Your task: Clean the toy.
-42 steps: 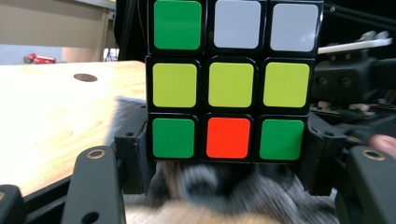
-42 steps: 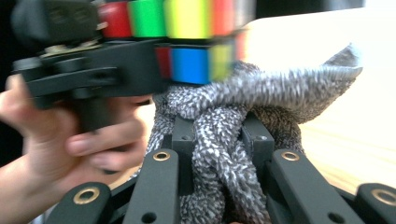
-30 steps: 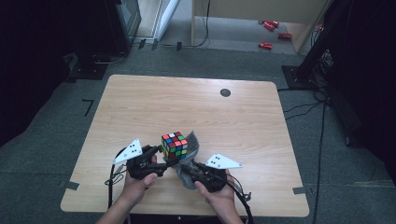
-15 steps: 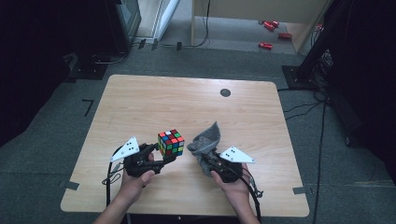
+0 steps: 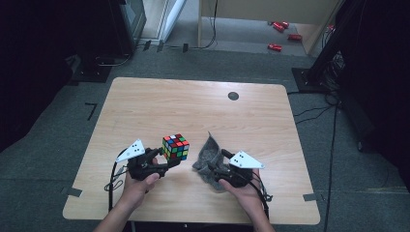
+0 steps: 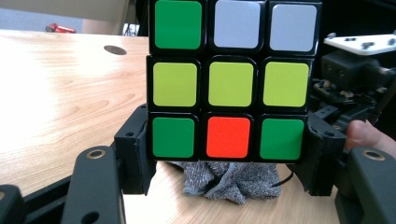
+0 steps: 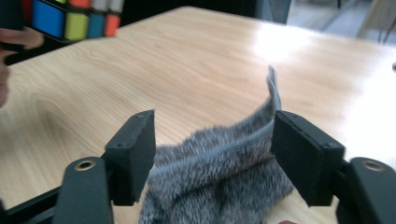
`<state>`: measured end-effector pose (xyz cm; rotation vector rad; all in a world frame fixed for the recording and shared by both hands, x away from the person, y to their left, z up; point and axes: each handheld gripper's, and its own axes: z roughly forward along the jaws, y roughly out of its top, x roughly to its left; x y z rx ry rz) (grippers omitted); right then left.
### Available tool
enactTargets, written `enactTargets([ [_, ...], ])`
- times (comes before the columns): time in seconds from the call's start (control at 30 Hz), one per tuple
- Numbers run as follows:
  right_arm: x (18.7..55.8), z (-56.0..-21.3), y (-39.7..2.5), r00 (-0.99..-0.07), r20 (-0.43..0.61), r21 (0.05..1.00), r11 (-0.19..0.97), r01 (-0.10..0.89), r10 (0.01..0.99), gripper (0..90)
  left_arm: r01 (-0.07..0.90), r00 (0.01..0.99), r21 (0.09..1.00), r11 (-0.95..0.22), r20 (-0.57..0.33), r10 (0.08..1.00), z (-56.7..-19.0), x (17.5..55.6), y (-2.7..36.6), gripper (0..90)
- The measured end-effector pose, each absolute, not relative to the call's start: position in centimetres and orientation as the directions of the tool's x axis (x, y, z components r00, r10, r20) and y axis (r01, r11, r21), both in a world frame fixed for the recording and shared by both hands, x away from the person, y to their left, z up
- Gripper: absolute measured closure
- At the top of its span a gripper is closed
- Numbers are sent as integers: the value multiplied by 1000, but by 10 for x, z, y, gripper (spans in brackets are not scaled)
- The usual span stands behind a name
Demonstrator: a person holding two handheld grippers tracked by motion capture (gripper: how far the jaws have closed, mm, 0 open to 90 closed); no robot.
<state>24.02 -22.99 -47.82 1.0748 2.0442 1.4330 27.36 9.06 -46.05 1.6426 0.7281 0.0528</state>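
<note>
High view: grey cloth just beside cube on table.

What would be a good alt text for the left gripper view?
The left gripper clamps a Rubik's cube between its black jaws, above a wooden table. A crumpled grey cloth lies behind, under the cube.

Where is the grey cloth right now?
In the high view the grey cloth lies bunched on the table's near edge, right of centre, between the jaws of the right gripper, just right of the Rubik's cube.
</note>
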Motion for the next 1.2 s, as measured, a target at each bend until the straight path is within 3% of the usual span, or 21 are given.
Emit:
enactTargets([
  [0.43, 219, -462, -205, -749, -95, 963, 252, 99, 656, 241, 454, 816, 888, -71, -382, 433, -459, 276, 85, 344],
  [0.77, 215, -467, -194, -767, -189, 956, 292, -2, 613, 242, 510, 820, 856, -83, -456, 346, -458, 287, 91, 345],
  [1.2, 211, -470, -187, -738, -331, 932, 324, -161, 588, 231, 538, 832, 827, -164, -489, 262, -455, 287, 83, 345],
])
